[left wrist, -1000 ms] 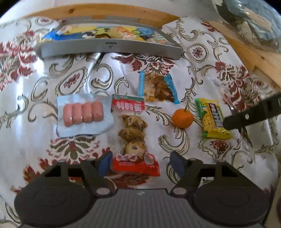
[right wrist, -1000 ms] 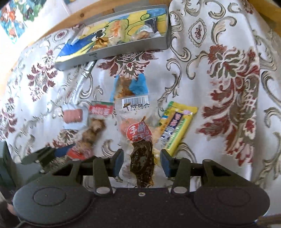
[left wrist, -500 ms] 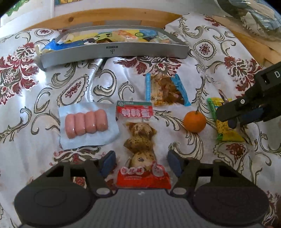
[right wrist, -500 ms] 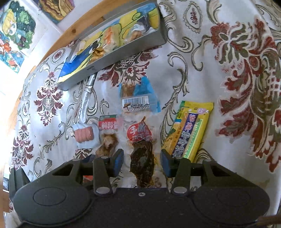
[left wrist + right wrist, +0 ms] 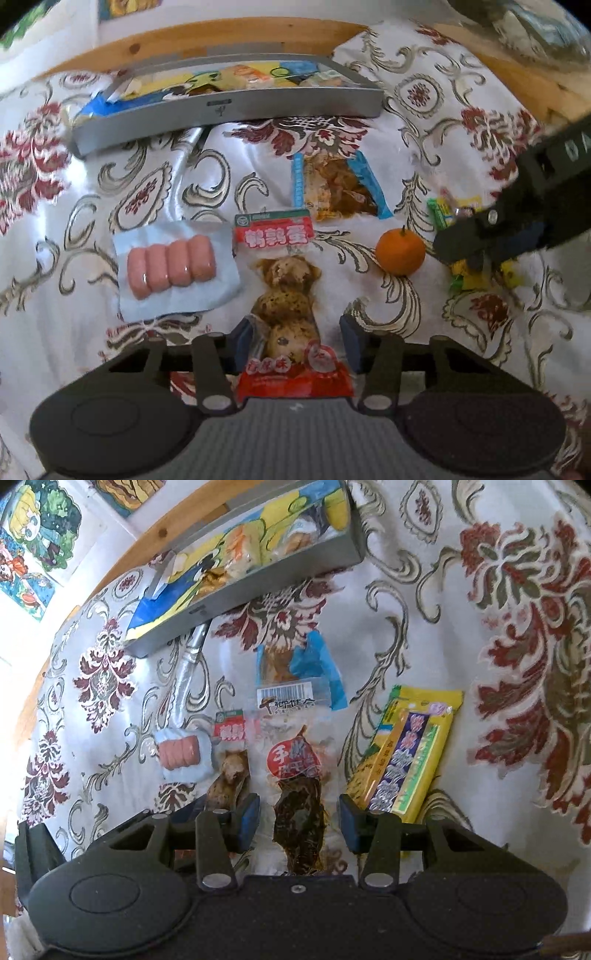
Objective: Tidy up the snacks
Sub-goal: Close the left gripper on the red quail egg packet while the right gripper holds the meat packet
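I'm bringing my left gripper (image 5: pixel 295 347) forward over the quail egg packet (image 5: pixel 286 295), so its open pads now flank the lowest egg instead of the red bottom edge. I'm carrying the dried meat packet (image 5: pixel 297 794), hanging between my right gripper's (image 5: pixel 299 821) fingers, up and away; the yellow snack bar (image 5: pixel 408 749) is sliding toward the right fingertip.

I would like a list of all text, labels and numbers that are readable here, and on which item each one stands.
"鹌鹑蛋": red header of the quail egg pack.
"御佳人", under a barcode: label of the dried meat pack.
"手": red badge on the same pack; the other characters are blurred.
Yellow snack pack: print too blurred.
Grey tray: small mark, unreadable.
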Demonstrator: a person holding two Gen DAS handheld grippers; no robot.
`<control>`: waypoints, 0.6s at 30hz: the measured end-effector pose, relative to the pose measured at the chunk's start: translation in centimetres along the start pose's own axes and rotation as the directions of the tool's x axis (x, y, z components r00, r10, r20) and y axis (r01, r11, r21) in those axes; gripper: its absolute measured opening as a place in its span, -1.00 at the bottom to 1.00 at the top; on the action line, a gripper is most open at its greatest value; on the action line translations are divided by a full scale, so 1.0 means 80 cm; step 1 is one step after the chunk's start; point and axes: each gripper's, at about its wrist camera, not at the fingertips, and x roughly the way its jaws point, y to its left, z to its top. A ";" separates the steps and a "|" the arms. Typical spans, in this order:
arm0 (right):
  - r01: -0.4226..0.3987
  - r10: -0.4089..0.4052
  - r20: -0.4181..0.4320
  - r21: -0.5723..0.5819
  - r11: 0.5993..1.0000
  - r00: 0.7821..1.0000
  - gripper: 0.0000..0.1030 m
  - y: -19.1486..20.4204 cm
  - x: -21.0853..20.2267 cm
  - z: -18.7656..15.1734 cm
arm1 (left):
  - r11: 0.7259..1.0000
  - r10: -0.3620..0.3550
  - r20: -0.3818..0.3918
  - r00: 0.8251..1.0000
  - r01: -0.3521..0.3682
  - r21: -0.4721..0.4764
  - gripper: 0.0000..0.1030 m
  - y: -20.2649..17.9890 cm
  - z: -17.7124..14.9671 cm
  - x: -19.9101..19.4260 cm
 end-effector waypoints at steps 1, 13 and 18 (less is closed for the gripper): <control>-0.003 0.003 -0.007 -0.002 1.000 1.000 -0.07 0.001 0.002 0.000 | 1.000 -0.009 0.007 1.000 0.009 -0.023 -0.02 0.003 -0.001 -0.002; -0.020 0.020 -0.001 -0.020 1.000 1.000 -0.08 0.004 0.005 -0.002 | 0.988 -0.053 0.041 0.998 0.059 -0.146 -0.08 0.009 -0.010 -0.021; -0.018 0.019 0.026 -0.016 1.000 0.999 -0.08 0.002 0.001 0.000 | 0.976 -0.087 0.059 0.994 0.096 -0.193 -0.08 0.007 -0.013 -0.030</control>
